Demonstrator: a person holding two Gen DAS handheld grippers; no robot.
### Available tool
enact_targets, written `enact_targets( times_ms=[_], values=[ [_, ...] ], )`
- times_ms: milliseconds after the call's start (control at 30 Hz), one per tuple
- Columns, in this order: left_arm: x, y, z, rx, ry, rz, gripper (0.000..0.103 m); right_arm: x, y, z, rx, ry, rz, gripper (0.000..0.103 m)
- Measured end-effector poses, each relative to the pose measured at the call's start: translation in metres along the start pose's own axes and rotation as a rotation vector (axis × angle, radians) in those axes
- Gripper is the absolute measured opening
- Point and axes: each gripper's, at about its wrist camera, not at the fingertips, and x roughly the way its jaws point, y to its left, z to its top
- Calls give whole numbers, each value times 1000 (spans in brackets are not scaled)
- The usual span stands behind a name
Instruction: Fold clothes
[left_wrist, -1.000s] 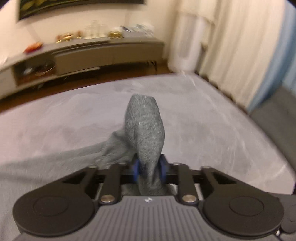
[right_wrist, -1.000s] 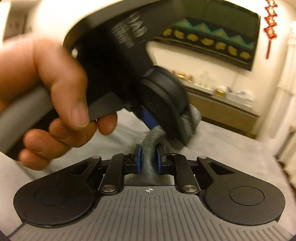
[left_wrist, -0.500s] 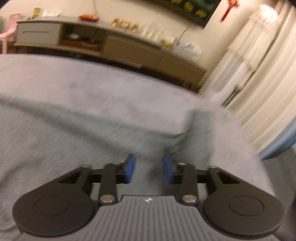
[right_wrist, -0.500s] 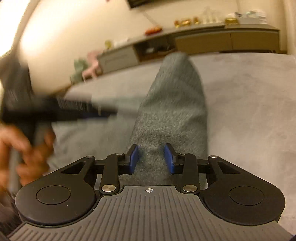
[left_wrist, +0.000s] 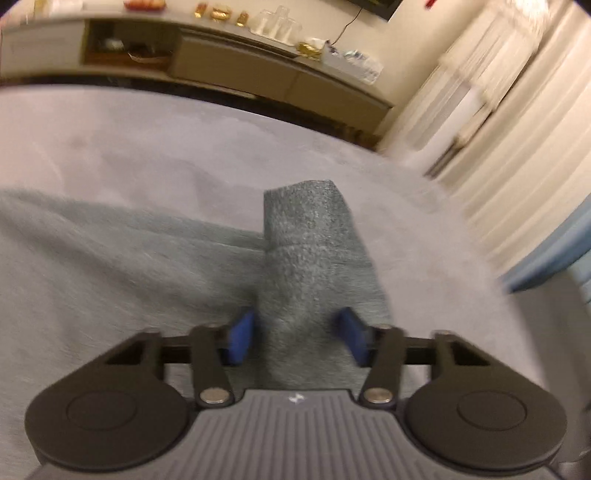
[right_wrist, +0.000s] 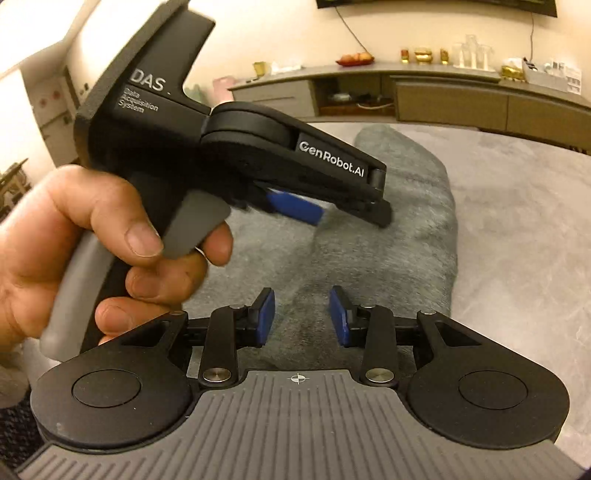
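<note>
Bed (left_wrist: 110, 147): grey cover, spread under both tools. Sideboard (right_wrist: 443, 99): far ahead, by the wall, small items on top. Garment (left_wrist: 317, 258): grey knit, flat on the bed, a fold running forward between both sets of jaws. Left gripper (left_wrist: 297, 338): jaws just closing, pads apart, cloth between, not pinched. Right gripper (right_wrist: 302, 315): jaws parted, cloth between, released. Left hand (right_wrist: 92, 251): clasped on the left tool's handle, ahead-left of the right gripper.
</note>
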Motion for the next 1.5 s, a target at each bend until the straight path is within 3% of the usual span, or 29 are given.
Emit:
enact_targets(
  times_ms=[67,133,200,300,400,467,533,600,667,767,867,900,933,1000,1033,1067,1167,1267,1367,1500],
  values=[
    [0,3,1,-9,-14,-46,17,-1,0,4,1,-5,2,35],
    [-5,5,2,-14,-35,-76,9,-8,-2,8,18,-25,16,38],
    [-17,7,2,-27,-48,-97,8,-18,-4,12,35,-52,32,47],
    [-40,14,5,-33,-67,-100,7,-33,-6,17,66,-97,65,48],
    [-61,31,6,-11,-67,-4,7,-49,-11,18,121,-131,120,48],
    [-54,40,1,2,-10,62,8,-49,-14,17,143,-133,118,47],
    [-40,49,-5,4,58,108,10,-37,-11,12,128,-76,71,45],
    [-34,50,-13,19,74,161,12,-13,-6,3,98,33,13,36],
    [-29,44,-20,39,65,177,12,5,2,-6,38,98,-41,39],
    [-29,31,-22,112,43,221,12,-6,14,-3,-30,69,-97,37],
    [-33,28,-20,134,26,249,17,-21,23,0,-85,-30,-55,34],
    [-36,29,-20,132,17,257,18,-14,24,-1,-95,-2,-66,34],
    [-42,30,-20,118,5,263,20,-4,24,-4,-101,51,-88,34],
    [-66,32,-24,79,-32,265,42,10,19,-8,-90,98,-109,44],
    [-85,36,-27,56,-72,257,57,11,19,-5,-80,109,-113,43],
    [-104,40,-30,35,-112,248,63,7,20,2,-60,93,-110,43],
    [-160,61,-34,8,-205,265,70,-15,31,22,-27,-9,-71,48],
    [-224,109,-33,-63,-294,376,75,-17,44,34,-14,-53,-54,60],
    [-291,191,-40,-286,-387,484,80,-7,56,39,-20,-46,-58,68],
    [-337,294,-67,-604,-448,461,83,9,67,35,-54,-10,-73,72]
  ],
)
